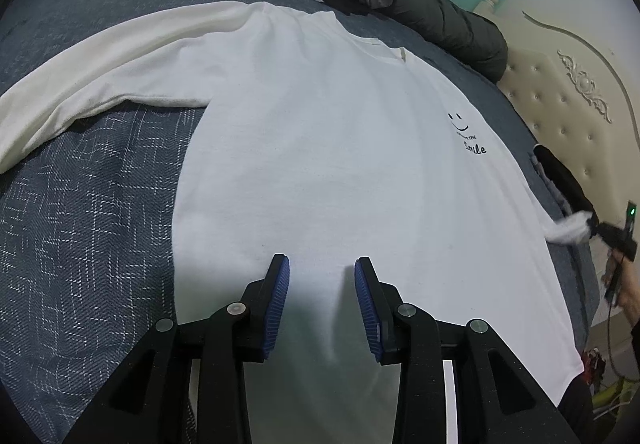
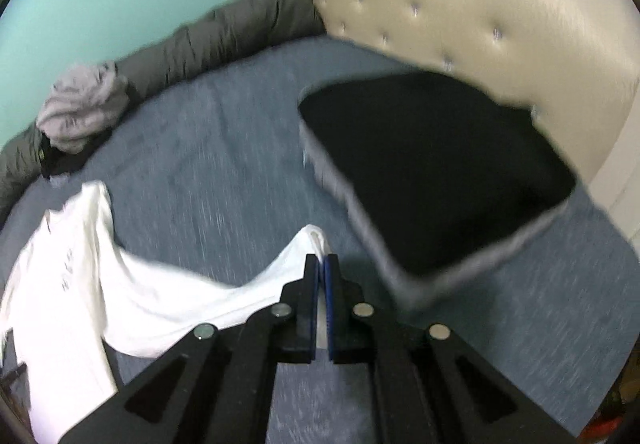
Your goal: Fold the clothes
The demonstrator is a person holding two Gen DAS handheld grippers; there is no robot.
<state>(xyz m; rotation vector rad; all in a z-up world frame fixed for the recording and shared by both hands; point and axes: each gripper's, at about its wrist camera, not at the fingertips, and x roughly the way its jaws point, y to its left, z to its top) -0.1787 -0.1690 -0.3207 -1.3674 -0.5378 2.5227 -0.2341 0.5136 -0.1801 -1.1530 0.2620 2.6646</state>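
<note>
White shirt (image 1: 320,148) lies face up on the bed (image 1: 88,204), filling the middle of the left wrist view, body spread flat, one long sleeve (image 1: 80,84) trailing to the left edge of the frame. We judge the fold is only starting: the sleeves are the first thing to bring in.

Our right tongs (image 2: 322,264) sit at lower centre of the right wrist view, pads pinched together on the cuff end of the other sleeve (image 2: 200,296), which sags in a soft white arc back to the shirt body at lower left. Our left tongs (image 1: 322,272), bottom centre of their own view, stand partly open over the hem with nothing between the blue ribbed pads; whether they touch the cloth we cannot tell.

Next, we think, the right tongs should carry the cuff across onto the chest while the hem stays pinned, without dragging the body askew.

The shirt is a soft, slightly fuzzy knit with a small black smile print (image 1: 466,134). The bed cover is coarse blue weave; a dark flat cushion (image 2: 432,172) with grey edging lies before a tufted cream headboard (image 2: 460,4).
</note>
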